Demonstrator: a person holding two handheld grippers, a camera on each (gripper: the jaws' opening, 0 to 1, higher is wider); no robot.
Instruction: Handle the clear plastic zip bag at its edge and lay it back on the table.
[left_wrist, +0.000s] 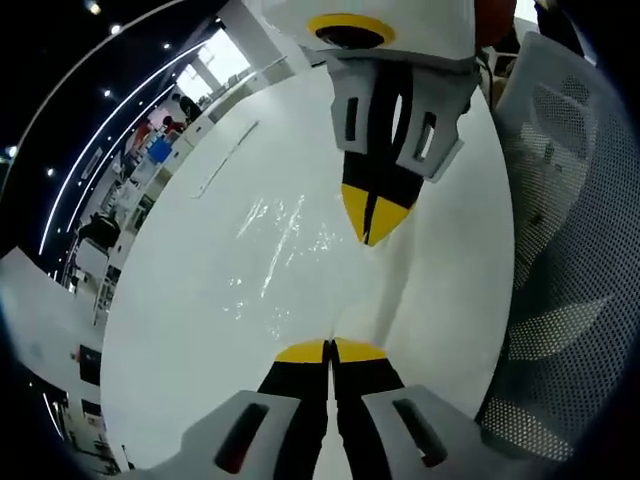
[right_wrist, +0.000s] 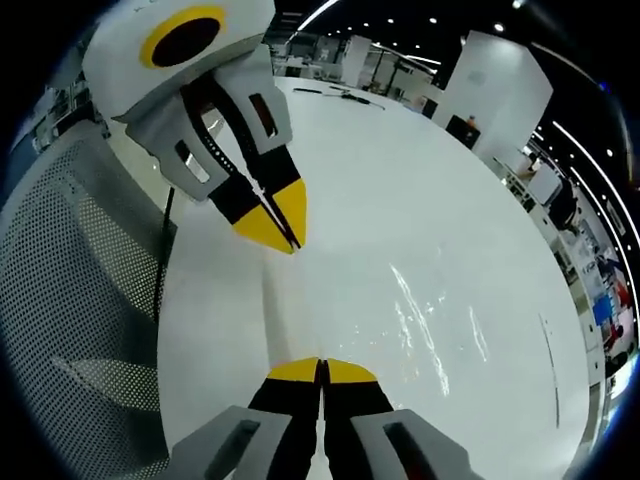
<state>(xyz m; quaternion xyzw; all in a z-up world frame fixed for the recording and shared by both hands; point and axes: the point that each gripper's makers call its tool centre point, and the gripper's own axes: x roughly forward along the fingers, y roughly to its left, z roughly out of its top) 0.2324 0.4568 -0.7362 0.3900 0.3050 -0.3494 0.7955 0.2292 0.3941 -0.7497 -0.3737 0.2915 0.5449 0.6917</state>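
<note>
I see my left gripper (left_wrist: 330, 349) with its yellow tips pressed together, pinching one end of the clear plastic zip bag (left_wrist: 290, 250). My right gripper (right_wrist: 321, 368) is closed the same way on the other end of the bag. In the left gripper view the right gripper comes in from the top, tips together. In the right gripper view the left gripper shows at the top left, also closed. The bag is stretched between them over the white table (left_wrist: 190, 330), near the edge by the grey mesh chair (left_wrist: 570, 250). I cannot tell if the bag touches the table. It shines in the light
</note>
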